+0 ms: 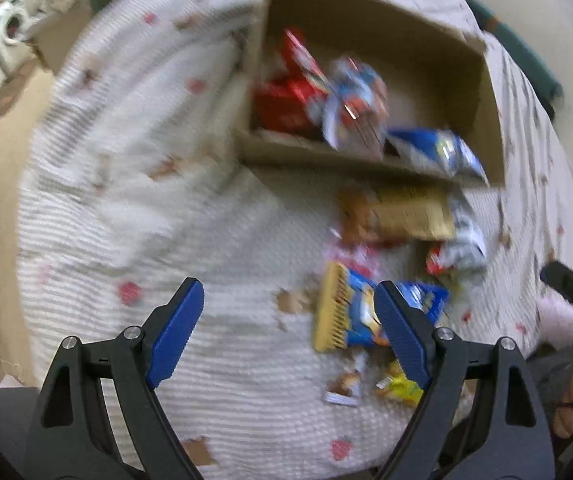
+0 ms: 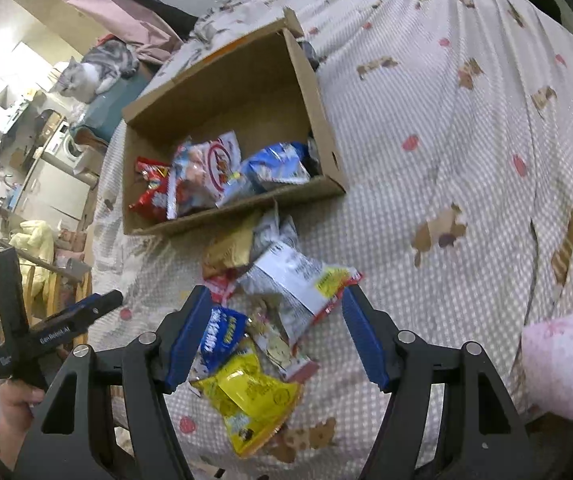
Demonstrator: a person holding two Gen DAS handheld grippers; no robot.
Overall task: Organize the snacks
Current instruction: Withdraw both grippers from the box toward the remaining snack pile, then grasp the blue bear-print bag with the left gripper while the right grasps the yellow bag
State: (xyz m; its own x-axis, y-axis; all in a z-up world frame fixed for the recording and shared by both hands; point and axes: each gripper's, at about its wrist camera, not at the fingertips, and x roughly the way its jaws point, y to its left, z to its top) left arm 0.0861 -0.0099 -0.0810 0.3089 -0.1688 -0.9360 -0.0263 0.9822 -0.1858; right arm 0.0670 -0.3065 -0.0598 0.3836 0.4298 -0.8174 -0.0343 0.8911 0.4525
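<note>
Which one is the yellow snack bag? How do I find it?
Find the open cardboard box on the bed, then the snack pile spilling toward you. The yellow bag lies at its nearest end, the only all-yellow packet, just past the small blue one.

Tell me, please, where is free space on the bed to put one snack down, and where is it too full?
Free: the bedspread right of the cardboard box, up to the pink bundle. Also free: the back half inside the box. Crowded: the snack pile in front of the box, between the right gripper fingers.

Both wrist views look steeply down, near, sharing cardboard box (image 1: 370,168) and bedspread (image 2: 466,160)
</note>
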